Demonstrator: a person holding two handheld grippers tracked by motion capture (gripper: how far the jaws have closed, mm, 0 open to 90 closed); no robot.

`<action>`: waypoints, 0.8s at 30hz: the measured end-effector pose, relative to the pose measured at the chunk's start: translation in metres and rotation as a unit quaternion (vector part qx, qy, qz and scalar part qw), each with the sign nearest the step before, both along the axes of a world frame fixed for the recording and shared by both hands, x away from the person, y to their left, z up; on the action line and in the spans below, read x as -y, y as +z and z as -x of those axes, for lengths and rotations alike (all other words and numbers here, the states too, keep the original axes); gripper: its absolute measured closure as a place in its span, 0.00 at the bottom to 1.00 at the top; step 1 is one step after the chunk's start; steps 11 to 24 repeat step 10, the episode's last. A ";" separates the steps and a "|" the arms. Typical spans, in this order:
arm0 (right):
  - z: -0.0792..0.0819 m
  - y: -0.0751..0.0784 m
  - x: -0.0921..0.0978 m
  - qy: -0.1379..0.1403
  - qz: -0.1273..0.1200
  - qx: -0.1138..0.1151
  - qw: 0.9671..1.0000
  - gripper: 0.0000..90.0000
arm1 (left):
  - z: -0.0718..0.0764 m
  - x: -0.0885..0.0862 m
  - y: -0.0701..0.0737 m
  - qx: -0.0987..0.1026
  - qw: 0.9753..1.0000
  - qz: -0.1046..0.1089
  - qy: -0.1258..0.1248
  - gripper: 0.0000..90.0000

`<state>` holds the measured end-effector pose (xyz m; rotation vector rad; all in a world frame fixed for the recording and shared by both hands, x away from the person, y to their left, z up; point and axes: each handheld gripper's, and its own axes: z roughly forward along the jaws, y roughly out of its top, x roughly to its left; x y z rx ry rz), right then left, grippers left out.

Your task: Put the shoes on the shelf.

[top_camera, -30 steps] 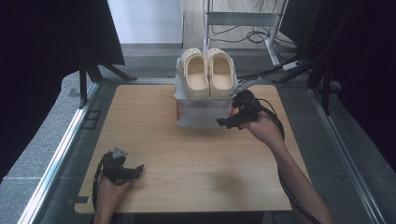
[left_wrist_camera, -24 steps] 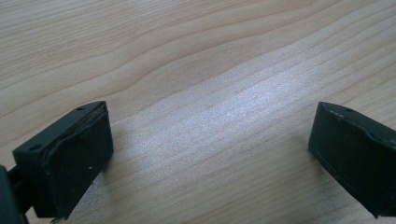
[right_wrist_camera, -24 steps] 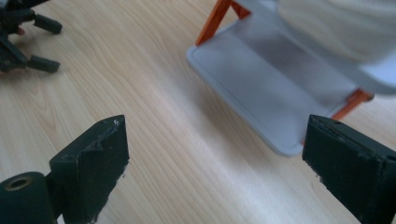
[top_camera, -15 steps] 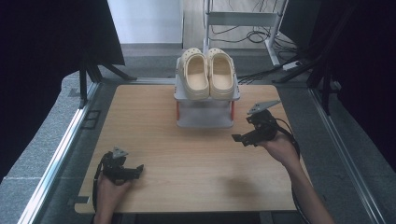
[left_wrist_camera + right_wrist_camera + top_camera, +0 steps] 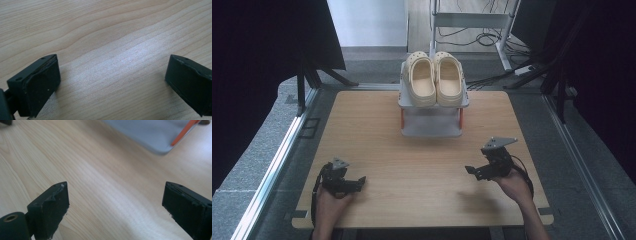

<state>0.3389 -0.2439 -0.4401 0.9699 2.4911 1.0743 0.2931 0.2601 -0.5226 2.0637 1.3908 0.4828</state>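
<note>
Cream clogs [image 5: 435, 80] sit paired atop a grey rack [image 5: 432, 127] at the desk's [image 5: 412, 200] far edge, well beyond both tongs, left [image 5: 354, 182] and right [image 5: 472, 171], each wide open and empty.

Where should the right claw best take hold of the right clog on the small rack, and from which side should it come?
Probably the heel rim of the right clog, approached from the near side. The clog lies flat on the rack with its heel end towards the person, and the left clog sits close beside it. The right claw is open.
</note>
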 end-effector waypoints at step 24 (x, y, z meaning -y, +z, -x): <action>0.005 -0.070 0.006 -0.014 0.026 -0.028 0.999 0.06 | 0.000 0.000 0.000 0.000 1.000 0.000 0.000 0.00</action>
